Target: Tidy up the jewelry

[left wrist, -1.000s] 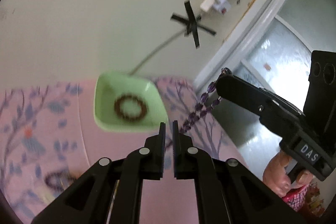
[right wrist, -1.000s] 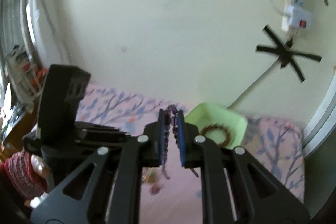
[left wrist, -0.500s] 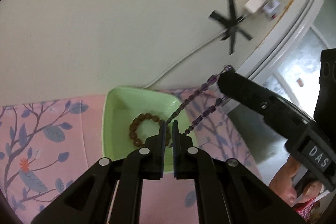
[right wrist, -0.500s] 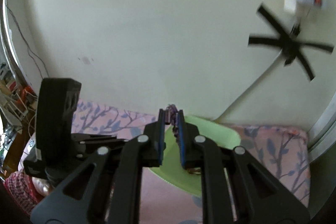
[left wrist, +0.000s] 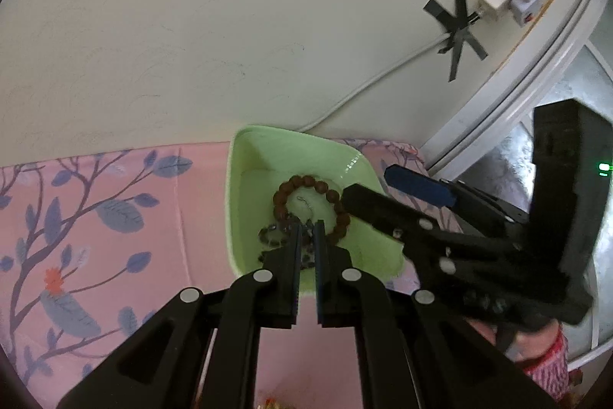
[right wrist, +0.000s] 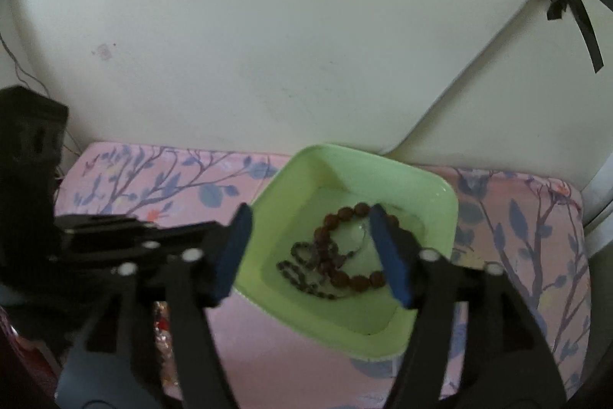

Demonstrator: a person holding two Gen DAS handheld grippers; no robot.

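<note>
The right gripper (right wrist: 308,252), its blue-padded jaws just sprung wide and empty, hovers over the square pale-green plastic dish (right wrist: 440,194) at the pink floral cloth's (right wrist: 184,179) back edge, where the dark purple bead strand (right wrist: 306,273) lies beside a brown wooden-bead bracelet (right wrist: 356,280), while the left gripper (left wrist: 306,236) stays clenched, empty.

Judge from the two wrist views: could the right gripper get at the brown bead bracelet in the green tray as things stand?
Probably yes. The right gripper, its jaws just opened with nothing between them, hangs over the green tray, and the brown bead bracelet lies uncovered, though the purple bead strand overlaps one side.
</note>
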